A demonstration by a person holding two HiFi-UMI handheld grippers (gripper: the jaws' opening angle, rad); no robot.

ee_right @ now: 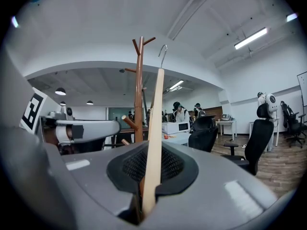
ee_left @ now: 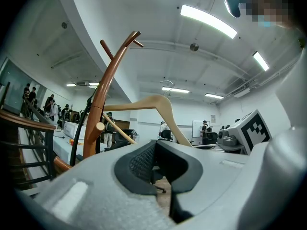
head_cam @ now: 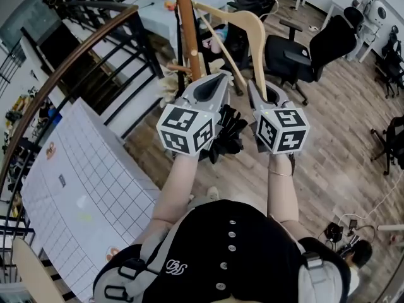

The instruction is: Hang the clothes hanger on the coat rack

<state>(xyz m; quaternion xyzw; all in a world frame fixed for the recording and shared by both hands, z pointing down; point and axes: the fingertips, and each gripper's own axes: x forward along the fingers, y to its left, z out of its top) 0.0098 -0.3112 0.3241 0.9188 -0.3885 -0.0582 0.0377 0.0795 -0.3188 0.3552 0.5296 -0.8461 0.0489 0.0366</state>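
In the head view the brown wooden coat rack (head_cam: 186,30) rises just ahead of me, with short pegs low on its pole. My right gripper (head_cam: 265,93) is shut on the lower end of a pale wooden clothes hanger (head_cam: 246,30), which stands up just right of the pole. In the right gripper view the hanger's arm (ee_right: 154,128) runs up from between the jaws of the right gripper (ee_right: 151,176), its metal hook (ee_right: 163,51) close beside the coat rack's top prongs (ee_right: 139,90). My left gripper (head_cam: 211,87) is level beside the right one, its jaws shut and empty (ee_left: 160,171); the hanger (ee_left: 158,102) and rack (ee_left: 103,99) lie beyond it.
A curved stair railing (head_cam: 76,55) and a white gridded board (head_cam: 88,182) are at my left. Black office chairs (head_cam: 315,49) stand at the right, and a table (head_cam: 158,11) sits behind the rack. Something black (head_cam: 230,131) hangs below the grippers. People stand in the background.
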